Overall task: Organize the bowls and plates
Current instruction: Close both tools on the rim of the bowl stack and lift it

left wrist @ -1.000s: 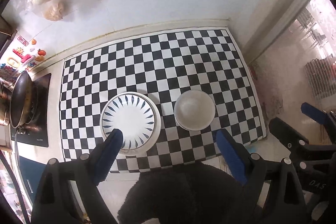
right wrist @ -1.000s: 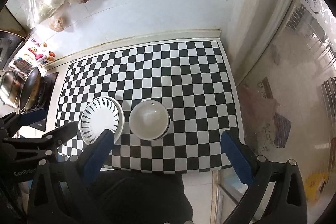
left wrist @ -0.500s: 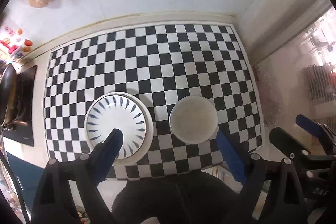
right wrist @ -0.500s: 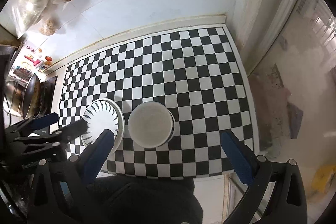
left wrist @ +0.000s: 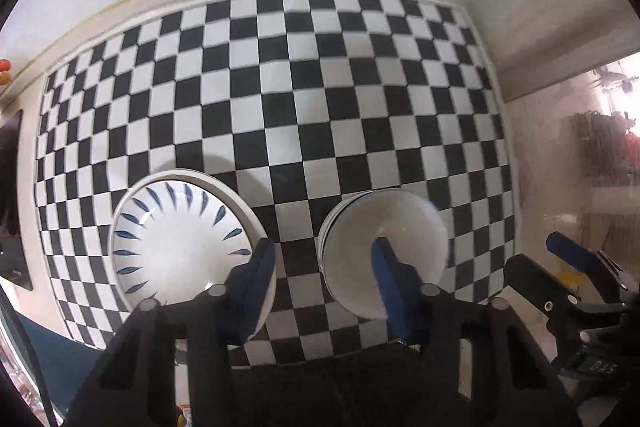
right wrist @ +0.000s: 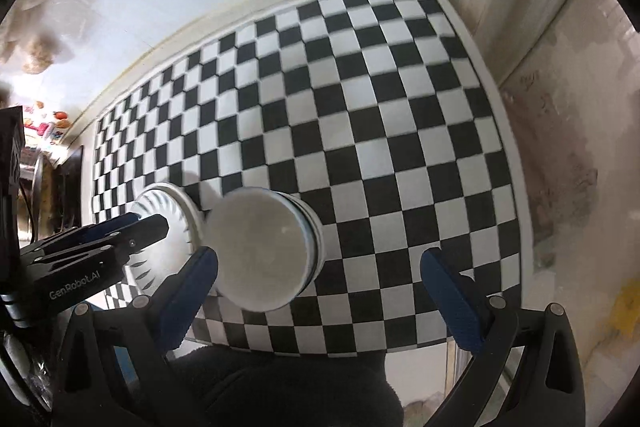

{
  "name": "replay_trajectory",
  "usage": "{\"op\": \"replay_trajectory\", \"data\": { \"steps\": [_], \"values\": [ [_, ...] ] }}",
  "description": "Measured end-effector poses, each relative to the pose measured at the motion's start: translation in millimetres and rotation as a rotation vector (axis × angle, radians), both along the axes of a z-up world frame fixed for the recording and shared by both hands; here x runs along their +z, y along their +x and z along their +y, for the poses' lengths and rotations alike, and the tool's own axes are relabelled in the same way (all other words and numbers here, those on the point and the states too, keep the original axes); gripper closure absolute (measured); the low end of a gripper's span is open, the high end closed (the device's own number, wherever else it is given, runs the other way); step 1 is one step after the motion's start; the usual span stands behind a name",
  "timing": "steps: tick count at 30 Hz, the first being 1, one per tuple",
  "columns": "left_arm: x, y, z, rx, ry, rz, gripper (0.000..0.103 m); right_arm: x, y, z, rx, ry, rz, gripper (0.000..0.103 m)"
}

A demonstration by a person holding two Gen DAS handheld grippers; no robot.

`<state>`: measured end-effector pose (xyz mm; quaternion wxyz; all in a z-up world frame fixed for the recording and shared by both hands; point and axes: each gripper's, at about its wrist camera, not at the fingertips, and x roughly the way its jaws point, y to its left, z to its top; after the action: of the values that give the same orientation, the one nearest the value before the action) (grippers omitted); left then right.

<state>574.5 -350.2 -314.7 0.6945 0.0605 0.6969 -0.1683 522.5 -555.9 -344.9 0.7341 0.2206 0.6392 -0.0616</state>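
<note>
- The checkered mat [left wrist: 304,99] is the biggest thing here and my landmark. It covers the counter up to the white wall, and most of it is bare.
- The patterned plates [left wrist: 180,247] sit on the mat's near edge, toward its left corner. It looks like a small stack: white with blue leaf strokes, with a second rim showing underneath.
- The white bowls [right wrist: 256,247] sit just beside the plates on the same near strip of mat, close to them but apart. There's more than one nested, since extra rims show at the side.
- The right gripper [right wrist: 320,279] hangs over the mat's near edge with its tongs wide apart and nothing in them. Its left finger is just beside the bowls.
- The left gripper [left wrist: 324,267] hovers between the two stacks. Its tongs have just been closing to a narrower gap with nothing between them. One blue finger [left wrist: 260,267] is over the plate rim and the other is over the bowls.
- My take on handling: this is glazed ceramic, so it's stiff, slick, a bit heavy as a stack, and chips easily. I'd pinch a rim, one finger inside and one outside, lift slowly and keep it level so the nested pieces don't slide.
</note>
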Motion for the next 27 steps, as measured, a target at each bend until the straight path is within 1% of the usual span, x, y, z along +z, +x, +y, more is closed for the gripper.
{"op": "replay_trajectory", "data": {
  "steps": [4, 7, 10, 18, 22, 25, 26, 27],
  "values": [
    [-29.1, 5.4, -2.4, -0.001, 0.025, 0.049, 0.059, -32.6, 3.6, -3.2, -0.015, 0.035, 0.044, 0.000],
    [-48.8, 5.5, -5.7, -0.008, 0.039, 0.080, 0.059, -51.4, 4.0, -4.5, -0.023, 0.052, 0.072, 0.000],
    [-61.9, 3.9, -9.7, -0.018, 0.049, 0.106, 0.059, -62.2, 4.8, -4.5, -0.021, 0.054, 0.089, 0.000],
    [-81.2, 6.8, -17.7, -0.041, 0.057, 0.140, 0.059, -89.1, 10.3, -5.3, -0.030, 0.084, 0.125, 0.000],
    [-89.6, 10.3, -18.3, -0.036, 0.049, 0.151, 0.059, -102.5, 11.5, -3.4, -0.036, 0.125, 0.133, 0.001],
    [-96.4, 11.7, -18.9, -0.034, 0.044, 0.163, 0.059, -115.2, 11.5, -2.5, -0.050, 0.179, 0.138, 0.004],
    [-98.7, 12.6, -20.2, -0.033, 0.040, 0.169, 0.063, -120.8, 11.7, -1.9, -0.056, 0.200, 0.141, 0.004],
    [-101.5, 12.7, -21.0, -0.035, 0.036, 0.180, 0.064, -123.1, 12.4, -1.0, -0.059, 0.212, 0.141, 0.004]
  ]
}}
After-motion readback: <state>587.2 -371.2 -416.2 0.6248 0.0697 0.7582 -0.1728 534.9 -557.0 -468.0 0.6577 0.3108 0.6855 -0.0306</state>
